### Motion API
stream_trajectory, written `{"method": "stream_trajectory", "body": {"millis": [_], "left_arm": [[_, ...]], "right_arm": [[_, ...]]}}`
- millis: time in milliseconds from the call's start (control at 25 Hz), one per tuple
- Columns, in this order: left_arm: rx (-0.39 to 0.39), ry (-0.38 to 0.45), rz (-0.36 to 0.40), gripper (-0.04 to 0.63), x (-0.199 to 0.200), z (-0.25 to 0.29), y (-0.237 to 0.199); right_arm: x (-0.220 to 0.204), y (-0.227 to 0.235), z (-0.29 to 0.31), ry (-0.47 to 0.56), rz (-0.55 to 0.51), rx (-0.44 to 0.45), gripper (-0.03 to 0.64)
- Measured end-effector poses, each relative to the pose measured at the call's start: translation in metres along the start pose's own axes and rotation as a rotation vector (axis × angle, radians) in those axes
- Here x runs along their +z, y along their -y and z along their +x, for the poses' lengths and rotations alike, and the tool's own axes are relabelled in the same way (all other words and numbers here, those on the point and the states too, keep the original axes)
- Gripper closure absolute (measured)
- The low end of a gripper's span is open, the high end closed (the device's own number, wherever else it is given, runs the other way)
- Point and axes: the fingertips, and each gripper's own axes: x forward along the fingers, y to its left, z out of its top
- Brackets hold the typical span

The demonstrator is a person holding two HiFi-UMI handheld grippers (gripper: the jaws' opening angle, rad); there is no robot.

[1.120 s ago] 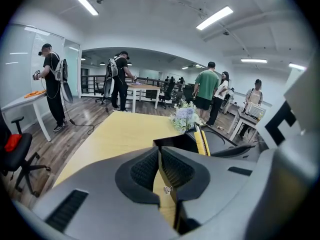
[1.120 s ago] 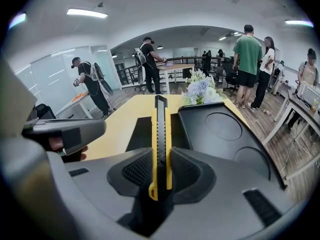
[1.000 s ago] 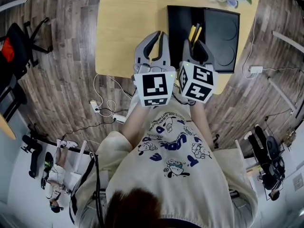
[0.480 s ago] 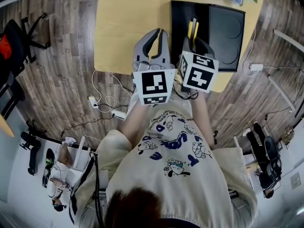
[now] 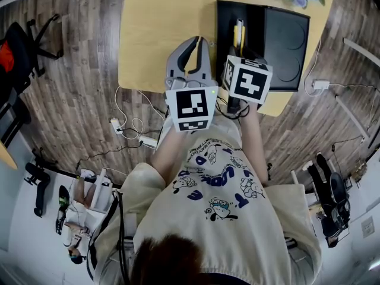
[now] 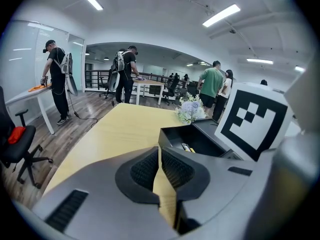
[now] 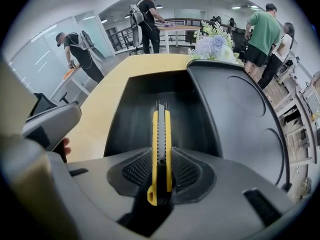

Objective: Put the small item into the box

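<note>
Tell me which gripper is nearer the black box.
Right. The right gripper, shut on the yellow utility knife, hangs over the black box's open compartment. The left gripper is over the table beside the box, outside its left wall.

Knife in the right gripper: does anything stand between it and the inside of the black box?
Nothing visible does. The right gripper holds the knife over the open box, and the box floor ahead of the blade looks bare.
</note>
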Motion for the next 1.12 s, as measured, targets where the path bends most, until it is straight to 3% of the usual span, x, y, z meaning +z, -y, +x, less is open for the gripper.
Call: {"method": "stream_trajectory", "body": {"millis": [400,520,800,1120], "left_arm": [[-0.008,0.022,-0.002,0.566,0.003,-0.004,0.000],[-0.007,0.046,0.001,0.566,0.014,-0.010,0.003],[-0.012,0.146,0.022,0.566,0.056,-0.028,0.011],[-0.011,0.271,0.059,0.566,0.105,-0.055,0.022]], "right_arm": [[0.014,-0.006,-0.012,0.113,0.000,0.021,0.482],[0.025,-0.008,-0.031,0.184,0.013,0.046,0.485],[0.058,-0.012,-0.090,0.436,0.016,0.065,0.559],[0.076,-0.011,-0.146,0.610,0.027,0.087,0.569]]}}
